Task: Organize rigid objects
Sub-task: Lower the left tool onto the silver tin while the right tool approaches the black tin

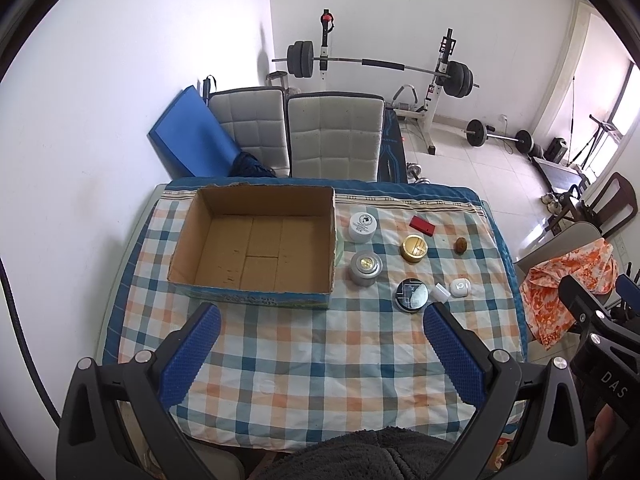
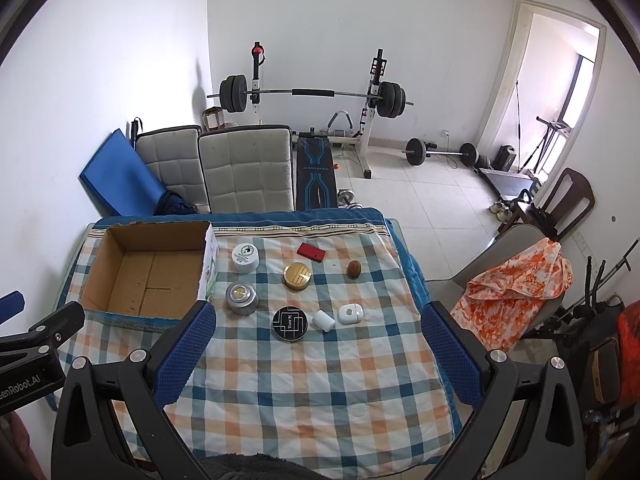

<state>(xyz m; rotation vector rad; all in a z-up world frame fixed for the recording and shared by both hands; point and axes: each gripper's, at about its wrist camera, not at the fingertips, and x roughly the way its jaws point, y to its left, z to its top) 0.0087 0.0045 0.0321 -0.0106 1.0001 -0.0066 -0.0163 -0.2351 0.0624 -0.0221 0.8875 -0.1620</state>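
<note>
- Hovering wide open over the checked counter point(image 1: 320, 360): left gripper point(image 1: 320, 354), right gripper point(image 2: 318, 354).
- Waiting beside the empty cardboard box point(image 1: 256, 286): jars, tins, small pieces.
- Risking a round black tin point(image 2: 290, 323) slipping from the pads.

Black hand-held grippers with blue pads

Left gripper point(image 1: 322, 350) and right gripper point(image 2: 318, 346): black angular frames, silver round screws, ribbed blue pads point(image 1: 190, 356) lining the jaws, white lettering on the bodies.

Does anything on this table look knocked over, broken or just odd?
Mostly tidy. The small white cylinder lies on its side beside the black round tin, while the other jars stand upright. The cardboard box has a ragged, torn top edge and holds nothing. No spills show on the checked cloth.
</note>
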